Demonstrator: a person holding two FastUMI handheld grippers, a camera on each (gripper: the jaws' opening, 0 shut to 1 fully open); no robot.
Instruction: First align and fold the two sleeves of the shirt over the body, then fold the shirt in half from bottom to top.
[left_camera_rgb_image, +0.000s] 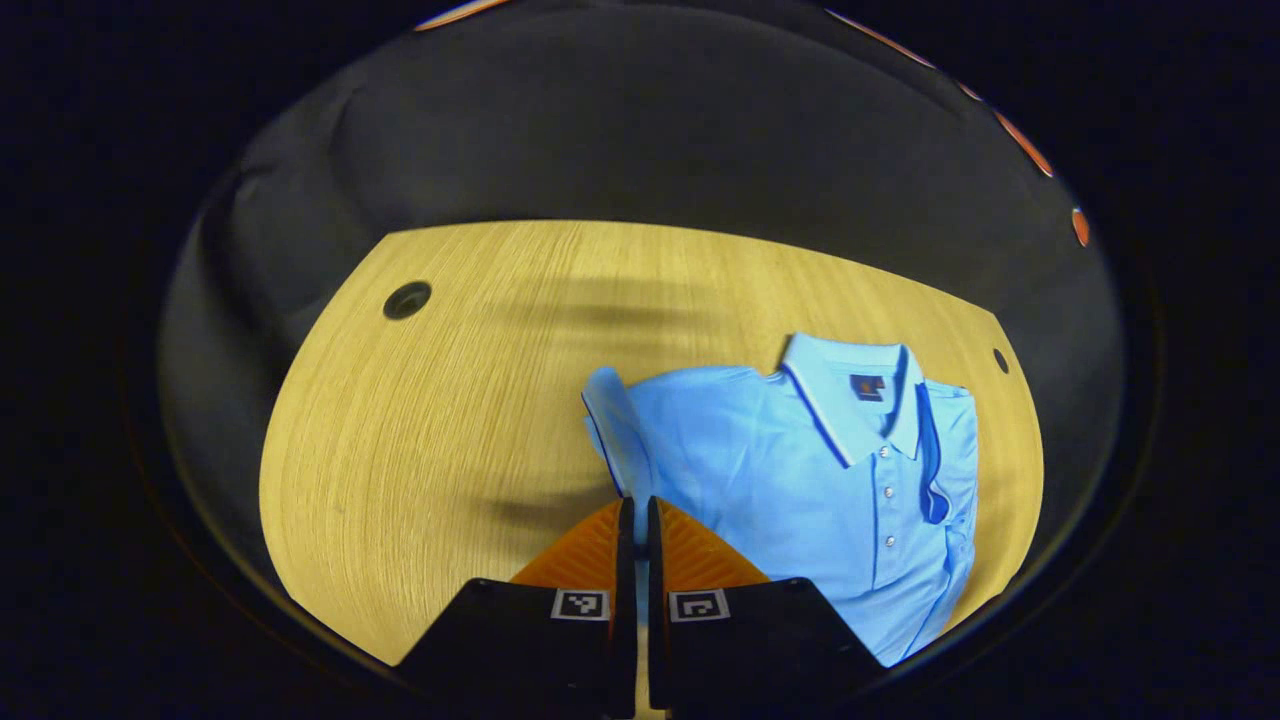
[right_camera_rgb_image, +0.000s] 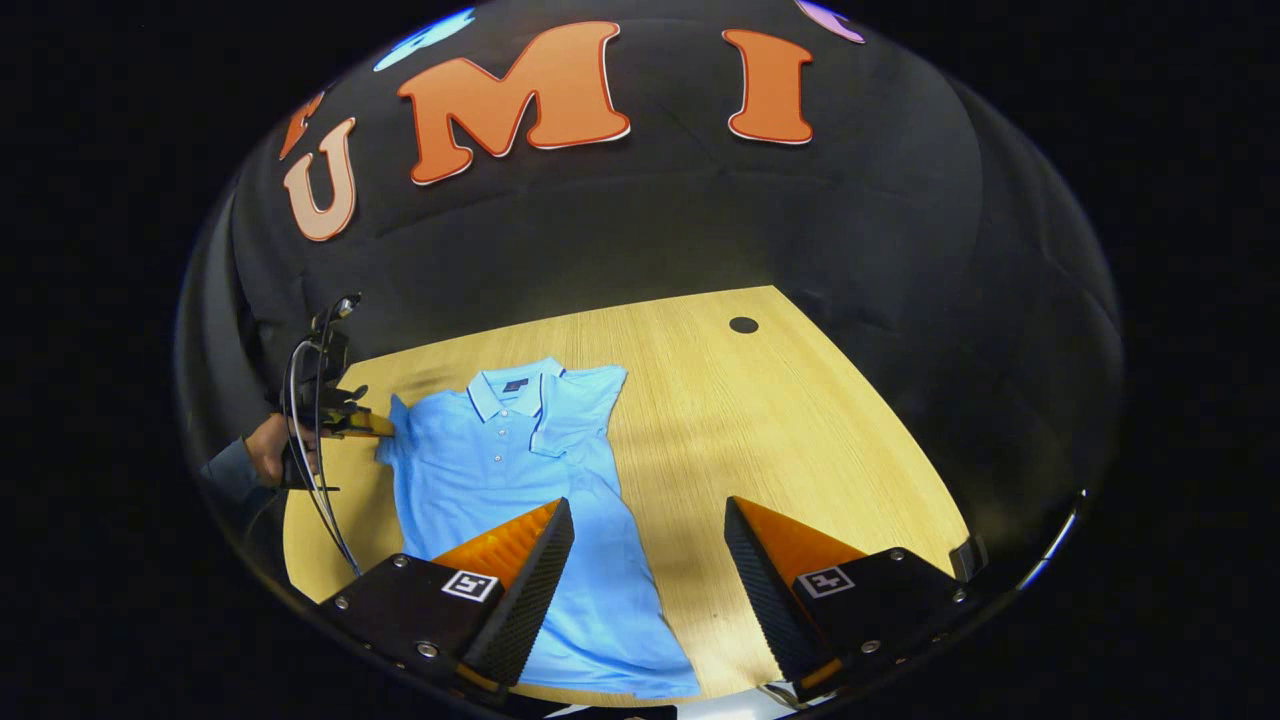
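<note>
Left gripper (left_camera_rgb_image: 634, 510): fingers are pressed together on the sleeve (left_camera_rgb_image: 608, 425) edge, seemingly so it can be carried over the body.
Right gripper (right_camera_rgb_image: 648, 520): fingers are held wide apart above the hem, nothing gripped.
Shirt (right_camera_rgb_image: 520, 480): laid flat on the table (right_camera_rgb_image: 800, 440), collar far; the other sleeve is already folded in.

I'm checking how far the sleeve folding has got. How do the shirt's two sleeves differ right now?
One sleeve is already folded over the body of the light blue polo shirt, near the button placket. The other sleeve sticks out past the body's edge, lifted off the wooden table, and the left gripper is shut on it. The right gripper is open, holding nothing. Both sleeves are short with dark trim.
</note>
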